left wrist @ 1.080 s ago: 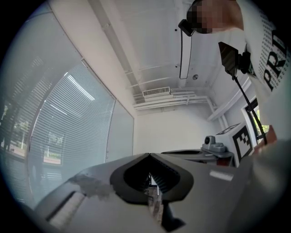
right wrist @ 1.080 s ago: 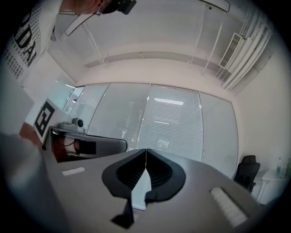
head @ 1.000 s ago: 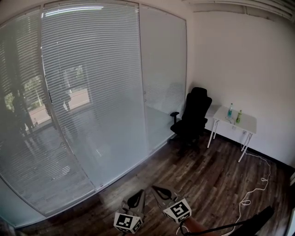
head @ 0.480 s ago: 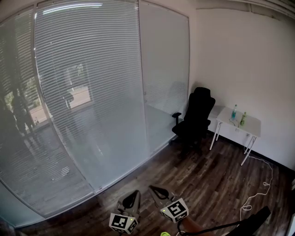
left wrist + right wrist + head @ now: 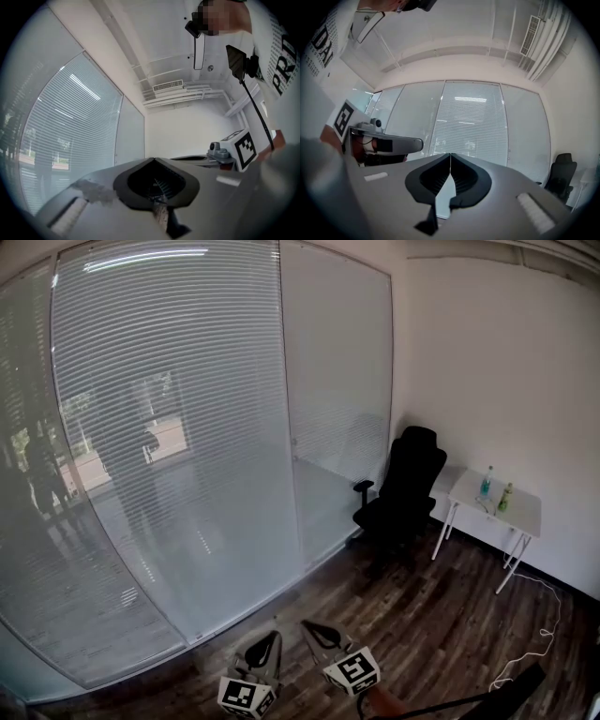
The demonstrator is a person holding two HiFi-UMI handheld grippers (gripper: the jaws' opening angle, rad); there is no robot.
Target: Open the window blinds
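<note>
White slatted blinds (image 5: 169, 427) hang shut behind the glass wall, which fills the left and middle of the head view. Daylight and outdoor shapes show faintly through the slats. Both grippers sit low in that view, pointing level at the glass and well short of it. My left gripper (image 5: 274, 637) has its jaws together with nothing between them. My right gripper (image 5: 306, 625), just beside it, is also shut and empty. The blinds (image 5: 70, 140) lie to the left in the left gripper view. In the right gripper view the blinds (image 5: 471, 126) are straight ahead.
A black office chair (image 5: 403, 488) stands by the corner of the glass wall. A small white table (image 5: 497, 507) with two bottles (image 5: 486, 482) stands against the right wall. A white cable (image 5: 539, 634) trails over the dark wooden floor (image 5: 412, 615).
The glass wall and blinds have grown nearer, while the chair and table have slid right and down. Both grippers have moved forward towards the glass, still shut.
</note>
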